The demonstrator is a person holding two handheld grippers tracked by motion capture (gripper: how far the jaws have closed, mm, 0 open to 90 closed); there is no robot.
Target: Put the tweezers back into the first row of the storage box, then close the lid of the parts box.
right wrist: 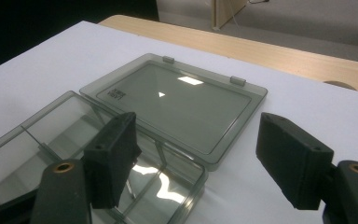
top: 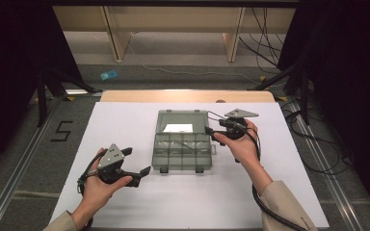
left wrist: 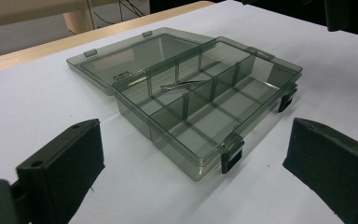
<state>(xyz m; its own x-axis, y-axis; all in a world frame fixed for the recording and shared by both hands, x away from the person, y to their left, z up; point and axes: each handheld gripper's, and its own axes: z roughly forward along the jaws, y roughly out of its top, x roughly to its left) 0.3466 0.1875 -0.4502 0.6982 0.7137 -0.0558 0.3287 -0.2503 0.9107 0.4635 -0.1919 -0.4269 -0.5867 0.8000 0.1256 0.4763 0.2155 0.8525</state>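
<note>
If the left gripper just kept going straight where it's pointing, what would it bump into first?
Most likely the clear compartment box, at its near front wall by a black latch. The left gripper is open, with bare white table before it.

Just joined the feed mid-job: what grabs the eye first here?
The smoky grey transparent plastic compartment box sits mid-table on the white table cover, its lid folded flat open behind it. A thin metal pin-like piece lies in one rear compartment. The left gripper hovers open to the box's left; the right gripper is open over its right rear corner.

The lid's [right wrist: 177,105] small printed label is too small to read.
</note>
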